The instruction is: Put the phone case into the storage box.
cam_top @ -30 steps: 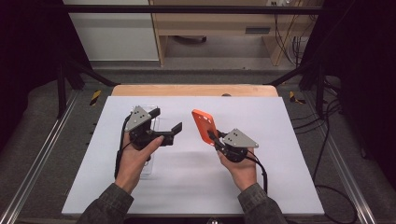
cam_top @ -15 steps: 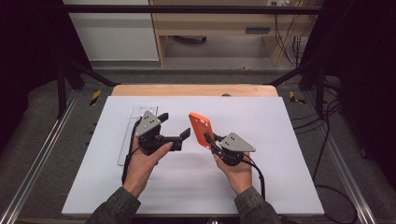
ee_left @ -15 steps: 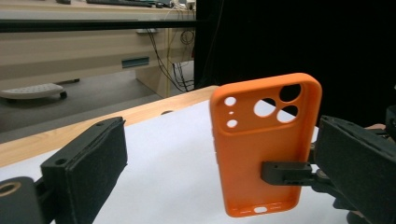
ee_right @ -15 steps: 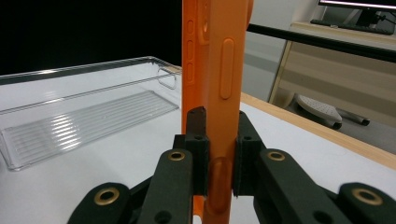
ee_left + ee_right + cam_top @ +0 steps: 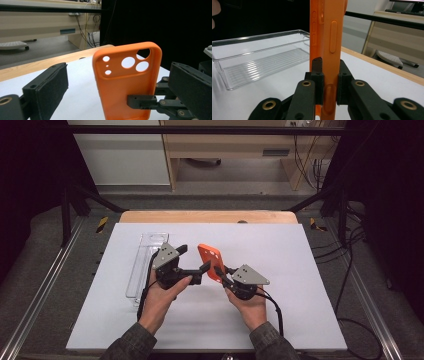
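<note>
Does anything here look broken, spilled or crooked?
Nothing stands out. The orange rubbery phone case is intact, held upright by the right gripper; the clear plastic tray lies flat on the white table.

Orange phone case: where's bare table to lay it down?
The white table is bare right of the right gripper holding the orange phone case, and along the near edge. It is crowded left: the clear tray beside the open left gripper.

place: lab | signs: metal rig frame, loose cables, white worktable
</note>
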`<state>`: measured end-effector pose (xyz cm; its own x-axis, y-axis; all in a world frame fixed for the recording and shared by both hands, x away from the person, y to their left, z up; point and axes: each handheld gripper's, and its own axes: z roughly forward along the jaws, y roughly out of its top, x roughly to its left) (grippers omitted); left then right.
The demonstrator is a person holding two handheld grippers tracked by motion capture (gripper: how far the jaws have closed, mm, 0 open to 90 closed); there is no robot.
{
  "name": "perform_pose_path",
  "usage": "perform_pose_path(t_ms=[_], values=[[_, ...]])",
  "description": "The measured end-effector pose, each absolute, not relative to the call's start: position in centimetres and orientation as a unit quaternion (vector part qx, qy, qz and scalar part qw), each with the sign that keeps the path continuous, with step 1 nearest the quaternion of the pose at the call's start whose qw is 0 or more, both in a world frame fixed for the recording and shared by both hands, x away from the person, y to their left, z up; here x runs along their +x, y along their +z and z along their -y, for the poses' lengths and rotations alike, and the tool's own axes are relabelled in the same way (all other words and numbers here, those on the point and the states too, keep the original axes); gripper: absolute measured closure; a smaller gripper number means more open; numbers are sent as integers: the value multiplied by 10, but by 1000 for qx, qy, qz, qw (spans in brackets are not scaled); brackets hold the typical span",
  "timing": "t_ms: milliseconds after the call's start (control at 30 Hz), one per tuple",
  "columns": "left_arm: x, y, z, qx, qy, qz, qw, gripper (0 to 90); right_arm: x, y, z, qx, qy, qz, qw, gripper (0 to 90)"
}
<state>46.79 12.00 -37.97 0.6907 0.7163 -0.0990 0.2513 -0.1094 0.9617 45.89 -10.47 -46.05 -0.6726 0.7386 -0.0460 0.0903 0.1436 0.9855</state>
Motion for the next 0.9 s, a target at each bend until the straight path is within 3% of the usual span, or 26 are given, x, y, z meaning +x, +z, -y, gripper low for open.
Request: perform_pose_path(t_ms=[400,900], values=[[475,-391,-107,697,186,-373,584,17,456,-463,96,287,586,-707,273,800],[477,-395,-97,693,180,-368,593,44,453,-464,90,284,588,-707,273,800]])
